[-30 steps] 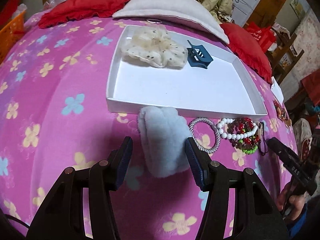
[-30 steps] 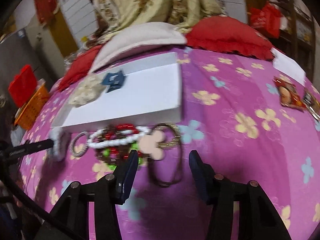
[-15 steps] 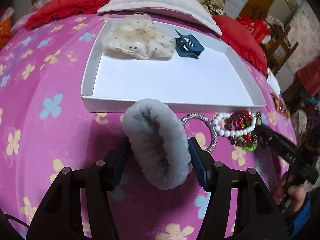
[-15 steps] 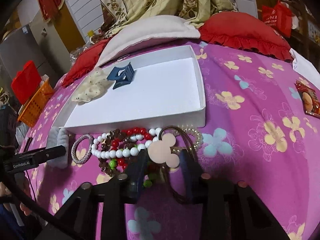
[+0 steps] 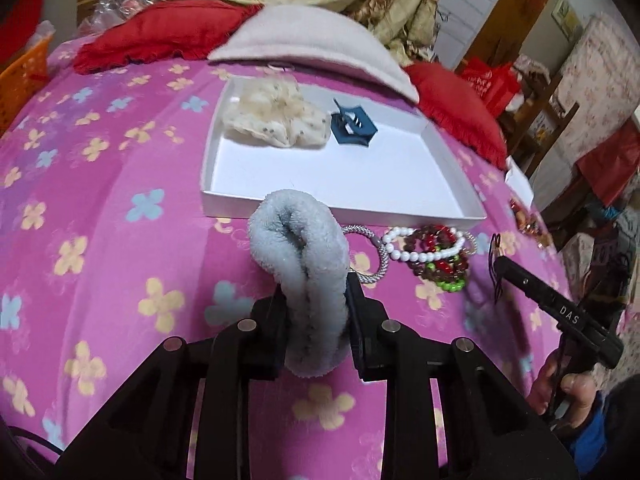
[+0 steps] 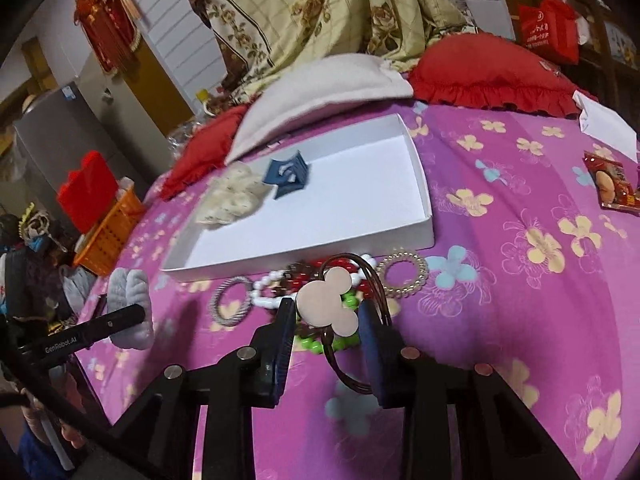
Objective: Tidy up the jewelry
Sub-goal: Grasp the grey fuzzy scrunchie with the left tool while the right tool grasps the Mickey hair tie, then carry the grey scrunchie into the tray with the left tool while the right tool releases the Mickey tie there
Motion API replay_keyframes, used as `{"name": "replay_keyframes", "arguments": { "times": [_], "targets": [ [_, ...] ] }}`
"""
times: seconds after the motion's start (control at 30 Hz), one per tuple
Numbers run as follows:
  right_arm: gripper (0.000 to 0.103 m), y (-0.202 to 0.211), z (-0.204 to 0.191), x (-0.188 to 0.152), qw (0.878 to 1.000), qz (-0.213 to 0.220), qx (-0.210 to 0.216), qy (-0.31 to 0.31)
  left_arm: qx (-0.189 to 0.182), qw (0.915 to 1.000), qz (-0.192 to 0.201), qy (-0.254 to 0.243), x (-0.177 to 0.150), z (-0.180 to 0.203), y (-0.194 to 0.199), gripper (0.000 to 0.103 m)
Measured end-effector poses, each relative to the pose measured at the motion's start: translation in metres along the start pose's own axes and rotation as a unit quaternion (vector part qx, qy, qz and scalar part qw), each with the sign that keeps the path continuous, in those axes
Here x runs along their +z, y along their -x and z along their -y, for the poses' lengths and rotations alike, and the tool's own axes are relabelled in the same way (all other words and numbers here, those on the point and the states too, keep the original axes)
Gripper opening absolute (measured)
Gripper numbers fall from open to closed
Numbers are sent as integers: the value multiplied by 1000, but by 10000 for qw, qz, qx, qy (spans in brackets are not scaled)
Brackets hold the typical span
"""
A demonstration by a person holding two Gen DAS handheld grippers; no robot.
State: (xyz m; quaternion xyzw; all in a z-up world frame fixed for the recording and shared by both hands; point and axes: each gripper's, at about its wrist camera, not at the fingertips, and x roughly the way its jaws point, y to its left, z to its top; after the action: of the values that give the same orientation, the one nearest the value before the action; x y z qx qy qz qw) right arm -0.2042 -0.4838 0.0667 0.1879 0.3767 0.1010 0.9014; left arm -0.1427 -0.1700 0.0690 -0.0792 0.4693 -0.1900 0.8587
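Observation:
My left gripper [image 5: 316, 312] is shut on a fluffy light-blue scrunchie [image 5: 304, 256] and holds it up, just short of the white tray [image 5: 224, 204]. The tray holds a cream scrunchie [image 5: 272, 120] and a blue claw clip [image 5: 352, 126]. My right gripper [image 6: 326, 332] is shut on a dark hair tie with a pink mouse-head charm [image 6: 330, 306], lifted above the bead bracelets [image 6: 304, 280]. A silver ring band [image 6: 230, 306] and a clear coil tie [image 6: 402, 274] lie on the pink bedspread before the tray [image 6: 304, 256].
Red cushions [image 6: 488, 72] and a grey-white pillow [image 5: 316, 48] lie behind the tray. An orange basket [image 6: 108, 236] stands at the bed's left edge. Snack packets [image 6: 612, 184] and a white paper lie at the right.
My left gripper closed on the blue scrunchie and lifted it. My right gripper closed on the charm hair tie and raised it off the beads.

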Motion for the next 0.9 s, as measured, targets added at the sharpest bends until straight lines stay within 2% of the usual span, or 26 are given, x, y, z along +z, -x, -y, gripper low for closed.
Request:
{"name": "replay_keyframes", "arguments": {
  "times": [0.2,0.4,0.63,0.9],
  "targets": [
    [31,31,-15,-8,9995,277,112,-42,-130,9994,175,253,-10,-4,35,24],
    [31,70,-14,-24,9969,712,178,-287,172,9991,317,-244,-13,23,53,24],
    [31,115,26,-47,9928,1016,81,-629,36,9978,9,-657,-3,88,29,24],
    [31,147,76,-58,9858,1241,-161,-1115,-245,9893,-151,-1428,9,182,-1,24]
  ]
}}
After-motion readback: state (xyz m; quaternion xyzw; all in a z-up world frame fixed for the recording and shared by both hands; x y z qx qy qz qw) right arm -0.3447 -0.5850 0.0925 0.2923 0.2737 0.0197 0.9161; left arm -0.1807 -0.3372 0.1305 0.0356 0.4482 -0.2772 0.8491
